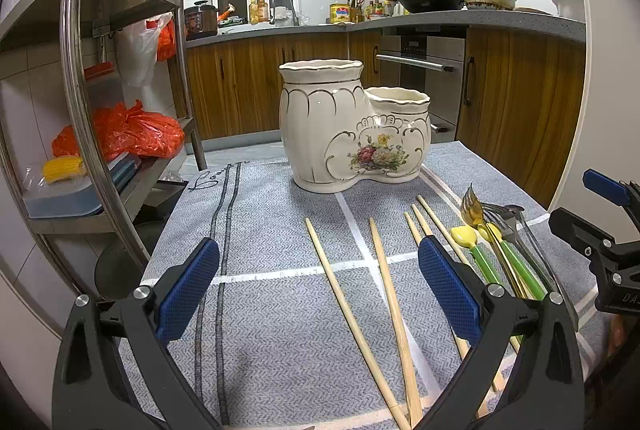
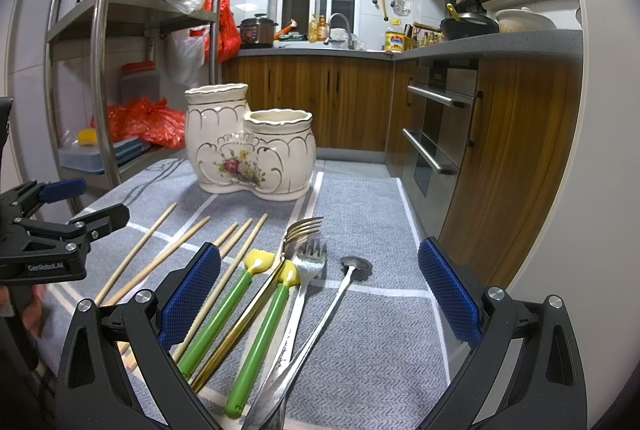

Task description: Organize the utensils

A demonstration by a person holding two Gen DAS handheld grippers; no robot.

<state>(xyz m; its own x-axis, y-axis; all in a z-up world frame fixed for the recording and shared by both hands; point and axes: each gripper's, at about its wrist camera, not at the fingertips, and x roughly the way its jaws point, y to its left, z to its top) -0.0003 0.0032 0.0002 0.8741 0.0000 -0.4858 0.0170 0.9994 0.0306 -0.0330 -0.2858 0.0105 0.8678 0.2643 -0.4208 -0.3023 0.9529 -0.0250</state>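
A cream ceramic two-pot utensil holder (image 1: 352,125) (image 2: 250,149) with a flower print stands at the far middle of the grey cloth. Several wooden chopsticks (image 1: 384,290) (image 2: 160,254) lie on the cloth before it. Two green-handled yellow-tipped utensils (image 2: 232,306), a gold fork (image 2: 248,310), a silver fork (image 2: 300,294) and a silver spoon (image 2: 340,294) lie to their right. My left gripper (image 1: 320,286) is open above the chopsticks. My right gripper (image 2: 320,290) is open above the forks and spoon. Both are empty.
A grey cloth (image 1: 280,310) covers the table. A steel shelf rack (image 1: 100,69) with red bags stands at the left. Wooden cabinets and an oven (image 2: 436,125) lie behind and to the right, past the table edge.
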